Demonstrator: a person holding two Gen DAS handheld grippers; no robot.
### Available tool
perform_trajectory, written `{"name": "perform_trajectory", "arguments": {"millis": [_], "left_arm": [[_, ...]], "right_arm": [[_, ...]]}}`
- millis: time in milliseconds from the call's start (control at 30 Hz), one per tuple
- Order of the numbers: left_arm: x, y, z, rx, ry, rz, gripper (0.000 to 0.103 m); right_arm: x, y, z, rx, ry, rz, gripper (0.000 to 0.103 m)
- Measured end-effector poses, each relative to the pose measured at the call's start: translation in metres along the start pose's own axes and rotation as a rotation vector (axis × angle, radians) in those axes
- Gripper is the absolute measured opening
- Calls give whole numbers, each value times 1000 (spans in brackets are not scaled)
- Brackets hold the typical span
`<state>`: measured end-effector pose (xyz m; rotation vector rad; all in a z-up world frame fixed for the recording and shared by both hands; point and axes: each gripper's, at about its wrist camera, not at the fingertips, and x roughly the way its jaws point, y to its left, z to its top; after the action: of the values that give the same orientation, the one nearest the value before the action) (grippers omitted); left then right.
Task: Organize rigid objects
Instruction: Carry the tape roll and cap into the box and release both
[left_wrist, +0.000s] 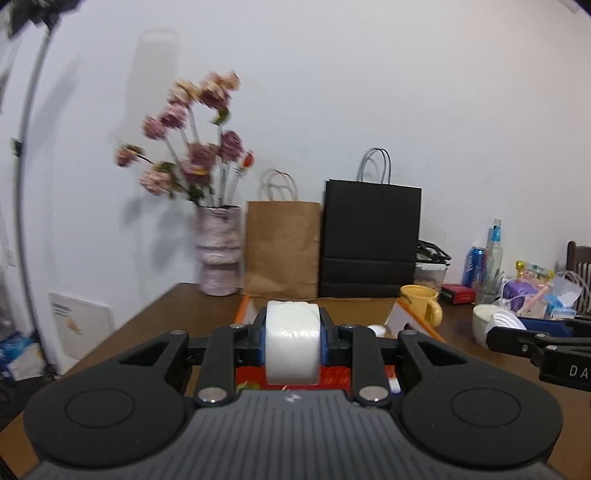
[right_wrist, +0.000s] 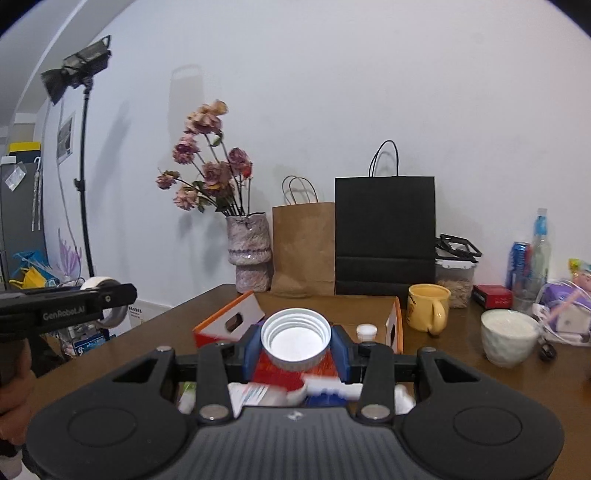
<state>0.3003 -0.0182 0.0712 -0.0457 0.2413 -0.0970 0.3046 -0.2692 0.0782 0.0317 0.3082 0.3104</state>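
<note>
My left gripper (left_wrist: 293, 334) is shut on a white tape roll (left_wrist: 293, 341), held edge-on above an open cardboard box (left_wrist: 245, 306) with orange flaps. My right gripper (right_wrist: 295, 341) is shut on a white threaded jar lid (right_wrist: 295, 338), its open side facing the camera, above the same box (right_wrist: 231, 321). The box holds red, white and blue packets (right_wrist: 291, 387) and a small white cap (right_wrist: 366, 329). The left gripper with its tape roll shows at the far left of the right wrist view (right_wrist: 105, 299). The right gripper shows at the right of the left wrist view (left_wrist: 506, 326).
On the brown table (right_wrist: 177, 332) stand a vase of dried flowers (right_wrist: 248, 251), a brown paper bag (right_wrist: 303, 247), a black paper bag (right_wrist: 384, 232), a yellow mug (right_wrist: 428, 306), a white bowl (right_wrist: 509, 338), a red box (right_wrist: 493, 295), bottles and a can (right_wrist: 532, 254). A light stand (right_wrist: 83, 166) is at left.
</note>
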Motion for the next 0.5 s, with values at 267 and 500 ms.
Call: {"name": "perform_trajectory", "arguments": {"millis": [267,500], "left_arm": [[148,4,53,40,165,-83,25],[320,5,49,-35,486,-112,25]], "right_arm": [[132,-49,70,-14,116,19,40],[294,-88,68,106,380,31,40]]}}
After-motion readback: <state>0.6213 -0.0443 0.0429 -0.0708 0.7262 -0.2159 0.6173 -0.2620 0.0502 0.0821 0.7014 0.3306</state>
